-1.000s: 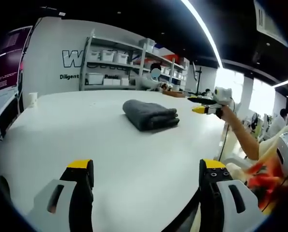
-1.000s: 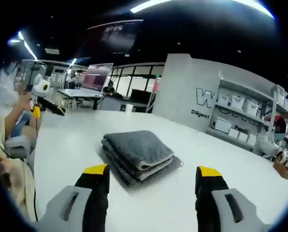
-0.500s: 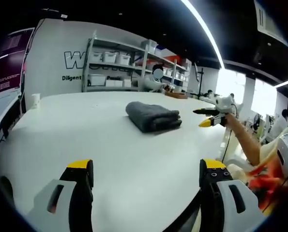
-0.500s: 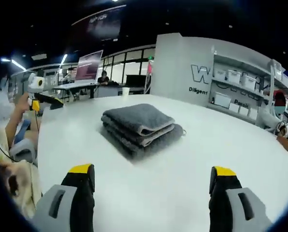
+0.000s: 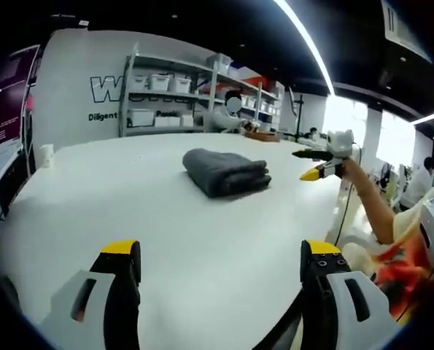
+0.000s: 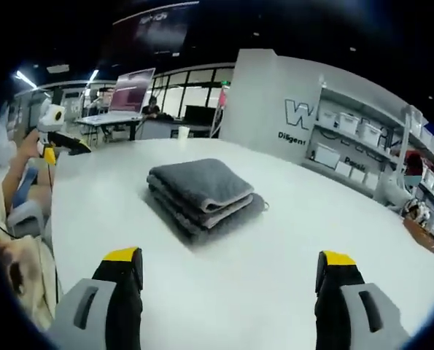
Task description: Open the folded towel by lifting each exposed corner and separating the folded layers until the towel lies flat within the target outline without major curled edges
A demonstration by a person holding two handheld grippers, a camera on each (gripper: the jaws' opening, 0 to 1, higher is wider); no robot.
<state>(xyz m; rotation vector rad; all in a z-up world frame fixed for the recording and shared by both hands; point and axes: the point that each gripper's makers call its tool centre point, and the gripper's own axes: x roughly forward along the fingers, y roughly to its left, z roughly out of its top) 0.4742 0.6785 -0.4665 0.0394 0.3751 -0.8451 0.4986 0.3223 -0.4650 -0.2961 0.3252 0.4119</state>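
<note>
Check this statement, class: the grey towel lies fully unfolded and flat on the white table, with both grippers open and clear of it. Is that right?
Not quite. The grey towel is still folded in stacked layers, as the right gripper view shows. The rest holds: it lies on the white table, and the left gripper and right gripper are open and clear of it.

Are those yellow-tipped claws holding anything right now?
No. Both the left gripper and the right gripper are open with nothing between their jaws. The folded grey towel lies untouched on the white table.
</note>
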